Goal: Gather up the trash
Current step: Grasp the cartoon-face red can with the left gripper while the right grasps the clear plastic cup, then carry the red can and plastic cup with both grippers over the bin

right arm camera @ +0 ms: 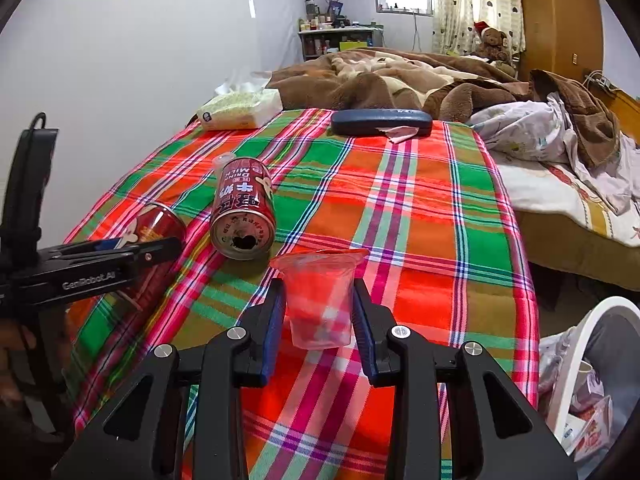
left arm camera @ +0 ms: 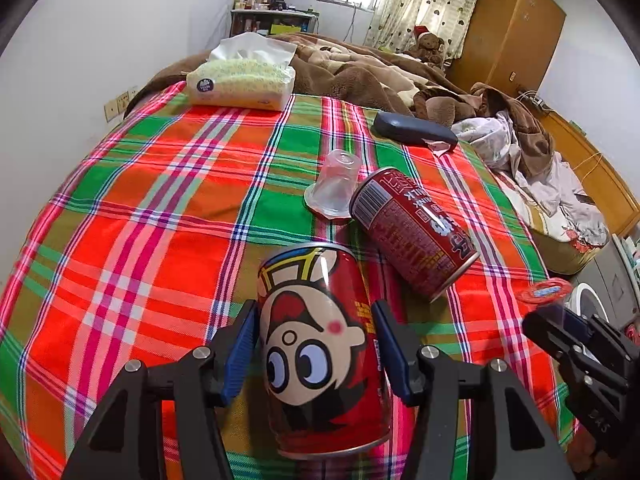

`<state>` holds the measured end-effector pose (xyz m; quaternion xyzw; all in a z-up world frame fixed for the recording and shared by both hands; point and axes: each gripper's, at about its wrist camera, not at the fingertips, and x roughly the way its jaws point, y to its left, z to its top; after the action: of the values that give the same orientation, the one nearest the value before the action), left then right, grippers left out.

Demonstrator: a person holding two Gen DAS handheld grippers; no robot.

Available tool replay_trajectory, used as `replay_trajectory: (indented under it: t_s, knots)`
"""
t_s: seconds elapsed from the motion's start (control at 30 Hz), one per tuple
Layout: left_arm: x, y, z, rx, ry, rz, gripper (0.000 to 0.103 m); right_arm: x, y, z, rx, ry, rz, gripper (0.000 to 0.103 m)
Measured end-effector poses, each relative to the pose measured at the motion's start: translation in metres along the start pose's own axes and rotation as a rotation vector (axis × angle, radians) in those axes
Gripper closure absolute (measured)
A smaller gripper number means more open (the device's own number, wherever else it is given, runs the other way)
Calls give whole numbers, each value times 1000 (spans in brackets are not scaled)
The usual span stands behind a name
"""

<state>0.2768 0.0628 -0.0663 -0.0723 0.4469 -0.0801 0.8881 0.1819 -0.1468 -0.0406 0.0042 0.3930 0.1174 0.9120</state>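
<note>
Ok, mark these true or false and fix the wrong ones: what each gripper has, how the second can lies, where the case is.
1. The left gripper has the red cartoon-face drink can between its fingers. True.
2. The right gripper is empty. False: it is closed on a clear plastic cup with a red film lid.
3. The second red drink can stands upright. False: it lies on its side on the red-and-green plaid cloth.
4. A dark blue oblong glasses case lies at the cloth's far end. True.
</note>
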Motion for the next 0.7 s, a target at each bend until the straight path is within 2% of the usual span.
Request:
replay_trajectory:
  t_s: [0.17, 0.4, 0.7]
  knots:
    - [2, -6, -4, 31, 6, 46, 50, -3, -4, 0, 5, -10, -8, 69]
    - [-13, -11, -11, 31, -19, 19, 50, -13, -5, -2, 1, -38, -26, 69]
    - [-57, -34, -23, 72, -100, -14, 50, -38, -7, -4, -4, -97, -53, 69]
